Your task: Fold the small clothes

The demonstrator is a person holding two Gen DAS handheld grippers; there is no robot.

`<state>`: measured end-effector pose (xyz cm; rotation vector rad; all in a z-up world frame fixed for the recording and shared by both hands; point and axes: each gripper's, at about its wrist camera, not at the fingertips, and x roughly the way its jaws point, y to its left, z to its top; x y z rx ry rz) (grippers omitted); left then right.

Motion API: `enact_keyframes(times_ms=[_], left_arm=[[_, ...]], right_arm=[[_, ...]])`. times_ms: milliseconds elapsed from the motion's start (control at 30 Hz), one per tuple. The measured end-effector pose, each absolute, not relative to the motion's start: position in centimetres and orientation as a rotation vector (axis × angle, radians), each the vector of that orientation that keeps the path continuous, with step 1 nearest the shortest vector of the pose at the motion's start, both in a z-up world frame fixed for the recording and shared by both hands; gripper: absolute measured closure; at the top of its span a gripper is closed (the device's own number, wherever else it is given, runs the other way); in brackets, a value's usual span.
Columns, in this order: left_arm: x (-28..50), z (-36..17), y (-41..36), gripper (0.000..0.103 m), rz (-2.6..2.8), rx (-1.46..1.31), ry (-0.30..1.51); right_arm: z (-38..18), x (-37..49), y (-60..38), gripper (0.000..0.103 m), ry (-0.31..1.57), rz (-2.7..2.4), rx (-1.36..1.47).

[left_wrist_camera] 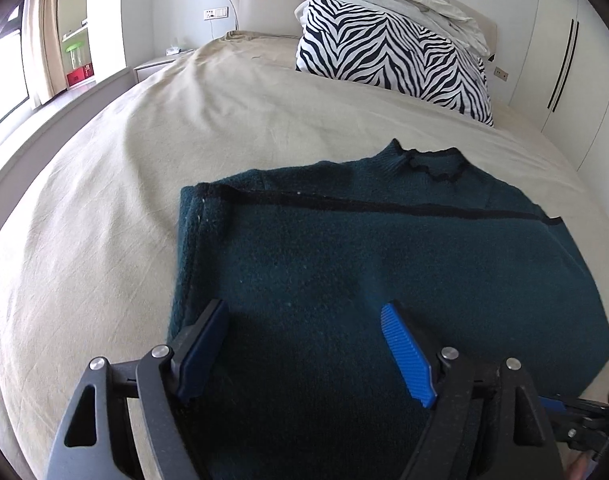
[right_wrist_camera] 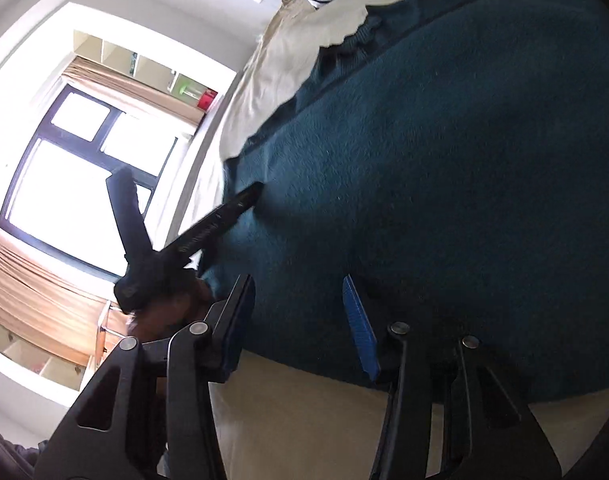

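Dark green knit sweater (left_wrist_camera: 344,248) lies flat on the bed (left_wrist_camera: 104,200), one sleeve folded in. Soft, thick, limp; likely sags when lifted. Best pinched at the hem corners. Left gripper (left_wrist_camera: 304,344) and right gripper (right_wrist_camera: 300,320) both gape, empty, over the hem.

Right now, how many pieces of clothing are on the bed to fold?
1: a dark teal sweater lying flat on the beige bedsheet, under both grippers. The bundle on the zebra pillow looks like bedding; anything behind the cameras is hidden.
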<state>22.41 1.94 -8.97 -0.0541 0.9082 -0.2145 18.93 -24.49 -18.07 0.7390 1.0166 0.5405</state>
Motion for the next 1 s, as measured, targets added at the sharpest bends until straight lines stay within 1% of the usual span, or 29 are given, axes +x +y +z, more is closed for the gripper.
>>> enact_keyframes(times_ms=[67, 167, 200, 233, 267, 300, 433, 500, 533, 633, 667, 700, 733, 800, 900, 1000], left_arm=[[20.4, -8.6, 1.1, 0.023, -0.306, -0.108, 0.935], [18.5, -10.0, -0.5, 0.023, -0.339, -0.055, 0.973], [18.1, -10.6, -0.4, 0.025, -0.326, -0.029, 0.968], [17.8, -10.8, 0.0, 0.027, -0.321, -0.024, 0.959], [17.5, -10.7, 0.7, 0.033, -0.322, -0.038, 0.952], [17.3, -10.6, 1.5, 0.036, -0.321, -0.055, 0.95], [16.6, -10.1, 5.3, 0.04, -0.302, -0.12, 0.938], [16.0, -10.1, 6.8, 0.049, -0.29, -0.131, 0.938], [15.6, -10.0, 7.6, 0.049, -0.286, -0.145, 0.935], [14.2, -9.2, 9.3, 0.049, -0.255, -0.2, 0.923], [13.6, -8.7, 9.4, 0.047, -0.229, -0.204, 0.91], [13.1, -8.1, 9.5, 0.038, -0.2, -0.196, 0.889], [12.5, -7.5, 9.5, 0.034, -0.189, -0.198, 0.862], [12.3, -7.0, 9.3, 0.028, -0.203, -0.218, 0.836], [13.4, -8.1, 8.8, 0.027, -0.205, -0.206, 0.88], [14.8, -11.1, 9.5, 0.028, -0.197, -0.232, 0.972]], right_arm=[[-18.6, 18.5, -25.6, 0.063, 0.959, 0.558, 0.79], [-19.0, 17.5, -28.8, 0.063, 0.924, 0.49, 0.874], [-19.0, 17.2, -30.0, 0.063, 0.912, 0.455, 0.884], [-18.9, 16.6, -31.4, 0.063, 0.898, 0.415, 0.893], [-18.9, 16.0, -33.0, 0.063, 0.881, 0.382, 0.907], [-19.0, 15.4, -34.6, 0.063, 0.859, 0.354, 0.926], [-19.7, 11.9, -41.2, 0.064, 0.773, 0.226, 1.04], [-19.8, 10.3, -43.6, 0.064, 0.733, 0.177, 1.096], [-19.4, 9.6, -44.3, 0.064, 0.722, 0.157, 1.094], [-17.9, 7.9, -44.7, 0.058, 0.719, 0.098, 1.053], [-17.3, 7.6, -44.5, 0.058, 0.718, 0.104, 1.045], [-16.7, 7.3, -43.7, 0.058, 0.71, 0.135, 1.036], [-15.8, 7.3, -42.6, 0.058, 0.7, 0.176, 1.021], [-14.0, 8.1, -39.9, 0.053, 0.709, 0.265, 0.971], [-12.6, 10.5, -34.8, 0.051, 0.762, 0.387, 0.878], [-14.3, 12.1, -32.0, 0.051, 0.838, 0.417, 0.865]])
